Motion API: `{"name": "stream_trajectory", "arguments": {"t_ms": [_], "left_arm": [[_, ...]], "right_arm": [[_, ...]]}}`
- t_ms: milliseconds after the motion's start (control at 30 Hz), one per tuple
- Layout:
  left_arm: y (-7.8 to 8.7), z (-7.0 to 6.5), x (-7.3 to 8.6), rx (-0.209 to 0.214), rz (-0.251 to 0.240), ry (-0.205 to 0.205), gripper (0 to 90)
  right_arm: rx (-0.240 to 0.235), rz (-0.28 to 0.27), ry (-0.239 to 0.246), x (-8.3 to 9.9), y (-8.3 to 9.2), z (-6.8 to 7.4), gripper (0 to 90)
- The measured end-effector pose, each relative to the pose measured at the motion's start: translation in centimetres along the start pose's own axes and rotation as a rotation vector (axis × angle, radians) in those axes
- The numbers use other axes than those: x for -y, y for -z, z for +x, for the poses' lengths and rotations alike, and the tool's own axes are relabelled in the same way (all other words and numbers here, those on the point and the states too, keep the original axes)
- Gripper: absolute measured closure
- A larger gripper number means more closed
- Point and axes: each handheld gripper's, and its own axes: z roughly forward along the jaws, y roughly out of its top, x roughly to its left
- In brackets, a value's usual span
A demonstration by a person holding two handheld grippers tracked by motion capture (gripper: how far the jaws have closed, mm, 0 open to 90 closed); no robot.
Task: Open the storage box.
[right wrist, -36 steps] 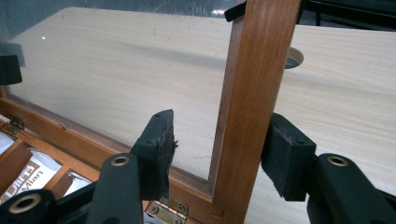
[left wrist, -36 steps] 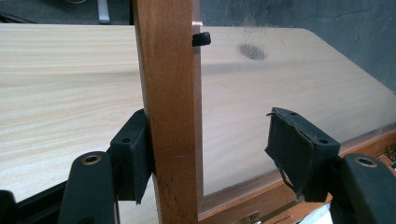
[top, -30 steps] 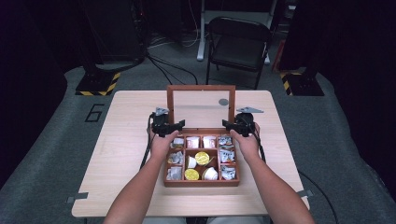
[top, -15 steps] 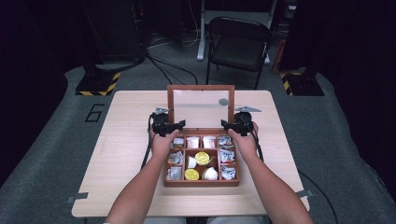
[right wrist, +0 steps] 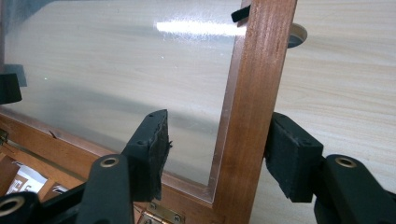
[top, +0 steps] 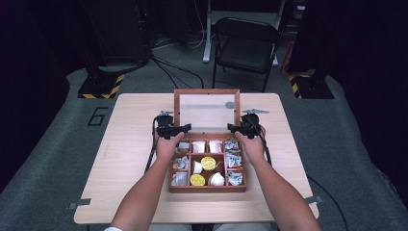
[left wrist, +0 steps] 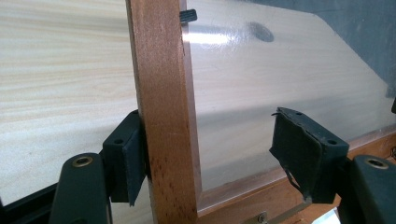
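Note:
A wooden compartment box [top: 207,188] sits mid-table with its glass-paned lid [top: 207,91] standing open. Sachets and small yellow and white cups fill the compartments. My left gripper [top: 184,128] [left wrist: 210,135] straddles the lid's left side rail [left wrist: 161,93]. Its outer pad [left wrist: 130,158] touches the wood, while the inner pad hangs well off it over the glass [left wrist: 261,79]. My right gripper [top: 234,128] [right wrist: 218,140] straddles the right side rail [right wrist: 252,93]. Its jaws have just been opening, and both pads stand clear of the wood.
The light wooden table [top: 125,144] has bare surface on both sides of the box. A round hole [right wrist: 296,35] lies in the tabletop behind the lid. A folding chair [top: 245,43] stands beyond the far edge. Cables trail from both grippers.

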Motion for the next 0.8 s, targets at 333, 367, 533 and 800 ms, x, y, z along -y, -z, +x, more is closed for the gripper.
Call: {"name": "stream_trajectory", "arguments": {"t_ms": [333,367,533,800], "left_arm": [[-0.29,0.28,-0.11,0.003,0.028,0.028,30.2],[-0.31,0.25,-0.12,0.003,0.029,0.035,30.2],[-0.46,0.48,-0.12,0.013,0.036,0.036,30.1],[-0.68,0.79,-0.11,0.022,0.050,0.046,30.0]], "right_arm": [[-0.015,0.015,-0.033,0.07,-0.29,-0.34,42.8],[-0.015,0.016,-0.036,0.07,-0.30,-0.34,42.9],[-0.023,0.026,-0.059,0.12,-0.45,-0.52,43.0],[-0.033,0.040,-0.085,0.11,-0.67,-0.82,43.5]]}}
